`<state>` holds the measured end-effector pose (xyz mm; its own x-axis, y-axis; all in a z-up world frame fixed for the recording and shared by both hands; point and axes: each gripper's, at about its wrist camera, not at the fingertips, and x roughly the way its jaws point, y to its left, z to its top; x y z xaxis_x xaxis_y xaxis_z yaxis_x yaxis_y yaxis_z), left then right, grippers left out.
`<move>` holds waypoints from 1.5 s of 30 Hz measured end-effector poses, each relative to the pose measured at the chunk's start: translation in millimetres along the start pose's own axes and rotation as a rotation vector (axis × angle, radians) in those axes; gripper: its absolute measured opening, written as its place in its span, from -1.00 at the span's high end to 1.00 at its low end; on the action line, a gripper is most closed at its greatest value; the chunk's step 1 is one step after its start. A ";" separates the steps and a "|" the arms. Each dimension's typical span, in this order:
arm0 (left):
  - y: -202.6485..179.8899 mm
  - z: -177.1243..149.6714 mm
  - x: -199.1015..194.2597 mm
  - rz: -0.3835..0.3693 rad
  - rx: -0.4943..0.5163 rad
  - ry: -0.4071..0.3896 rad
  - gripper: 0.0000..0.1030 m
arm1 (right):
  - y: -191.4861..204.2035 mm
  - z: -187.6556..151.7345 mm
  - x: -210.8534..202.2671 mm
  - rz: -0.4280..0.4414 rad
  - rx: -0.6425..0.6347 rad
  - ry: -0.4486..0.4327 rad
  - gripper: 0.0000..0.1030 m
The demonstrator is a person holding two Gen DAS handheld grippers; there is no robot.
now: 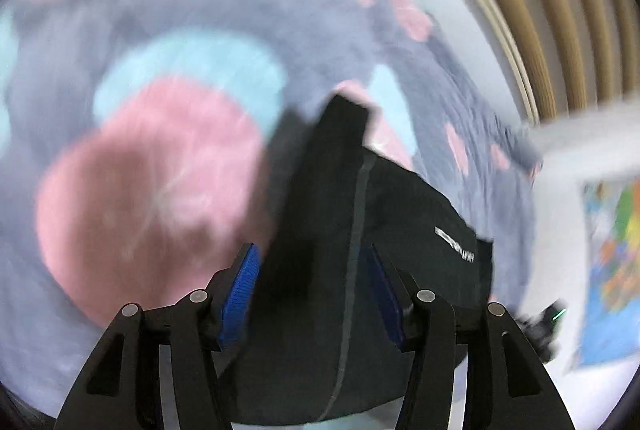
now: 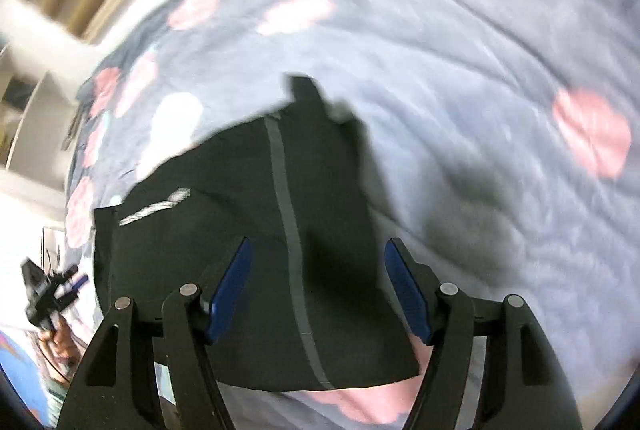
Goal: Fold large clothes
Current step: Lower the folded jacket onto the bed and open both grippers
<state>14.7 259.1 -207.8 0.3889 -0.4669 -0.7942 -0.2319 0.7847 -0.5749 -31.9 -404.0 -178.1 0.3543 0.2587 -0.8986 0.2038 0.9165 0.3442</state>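
Hovering over black garment (image 1: 340, 270) on bed's floral cover (image 1: 152, 170). Left gripper (image 1: 316, 294) jaws part-open, cloth between, seemingly unpinched. Right gripper (image 2: 320, 294) jaws wider, empty, garment beneath. Pinch matching edges together; keep fold line taut.

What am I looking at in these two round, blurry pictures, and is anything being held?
Each picture comes from a fisheye camera mounted on a hand-held gripper, looking forward along its two black fingers with blue pads. There is no robot arm: a person carries one gripper in each hand. In the left wrist view the left gripper hangs over a black garment with a grey stripe, lying on a grey bedspread with pink and pale blue blotches. The right wrist view shows the right gripper above the same garment, and the other gripper at the far left. Both pairs of jaws stand open; cloth lies between them, but neither visibly grips it. The blur comes from motion.
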 end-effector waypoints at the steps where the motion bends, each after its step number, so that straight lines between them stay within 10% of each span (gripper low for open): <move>1: -23.8 -1.7 -5.4 0.027 0.076 -0.014 -0.16 | 23.0 0.1 0.8 -0.002 -0.033 -0.009 -0.46; 6: -111.3 -27.8 18.8 -0.010 0.264 0.033 -0.30 | 105.9 -14.8 51.3 -0.070 -0.177 0.057 -0.53; 9: -137.8 -59.3 69.1 0.097 0.397 0.117 -0.30 | 141.6 -33.8 90.2 -0.211 -0.234 0.103 -0.53; 13: -140.4 -88.9 122.8 0.262 0.481 0.143 -0.31 | 143.9 -57.1 130.5 -0.299 -0.259 0.140 -0.53; 19: -130.8 -85.8 134.8 0.310 0.468 0.165 -0.37 | 138.4 -53.5 142.0 -0.306 -0.230 0.160 -0.53; 26: -140.4 -71.6 94.2 0.278 0.453 0.159 -0.38 | 143.1 -46.3 96.7 -0.256 -0.171 0.149 -0.52; 38: -225.7 -56.6 -39.8 0.380 0.557 -0.150 -0.38 | 217.3 -26.8 -46.9 -0.194 -0.200 -0.091 -0.53; 45: -260.8 -74.5 -73.0 0.402 0.511 -0.178 -0.39 | 242.7 -40.0 -91.1 -0.177 -0.214 -0.165 -0.53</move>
<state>-19.7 58.2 -14.6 0.5114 -0.0580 -0.8574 0.0449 0.9982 -0.0407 -51.2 -193.0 -23.5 0.4777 0.0527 -0.8769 0.0849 0.9908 0.1058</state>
